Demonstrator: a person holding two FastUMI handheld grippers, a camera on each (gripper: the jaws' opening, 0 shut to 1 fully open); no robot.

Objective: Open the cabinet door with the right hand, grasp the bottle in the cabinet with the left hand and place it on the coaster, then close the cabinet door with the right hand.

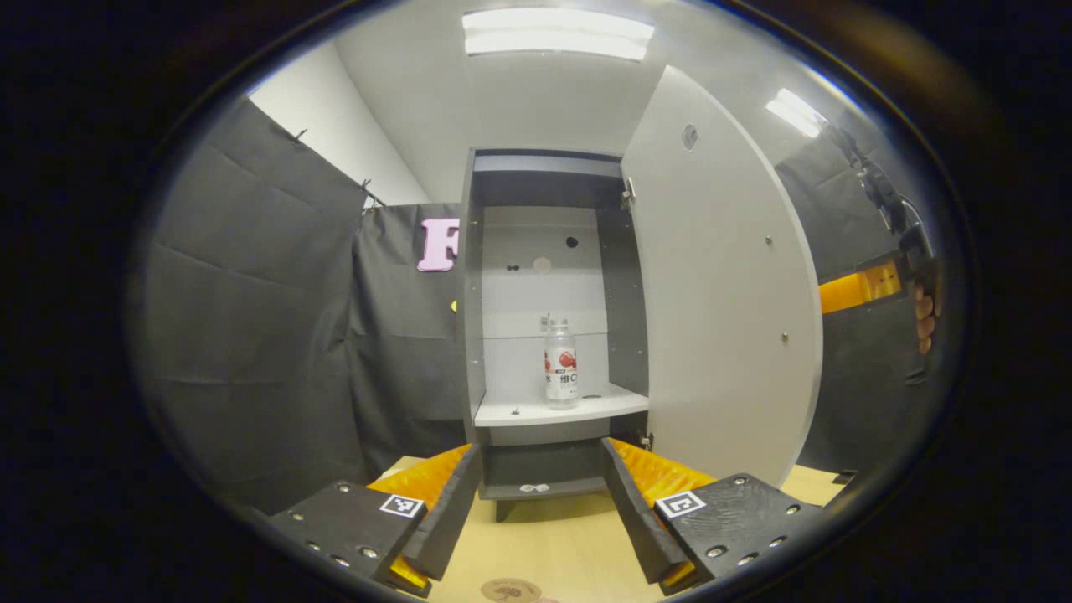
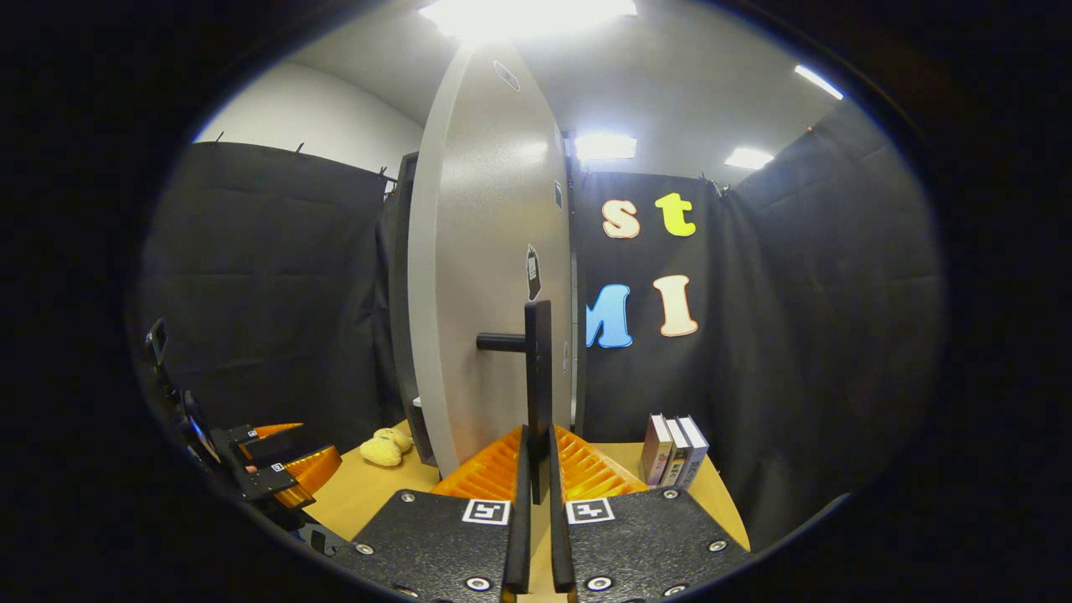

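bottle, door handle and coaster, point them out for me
bottle [image 1: 561,367], left gripper view, on its label at mid-body
door handle [image 2: 537,368], right gripper view, on the upright bar
coaster [image 1: 510,590], left gripper view, on its round top near the bottom edge

Recording booth: black cloth walls [image 1: 251,318], ceiling light [image 1: 557,32].
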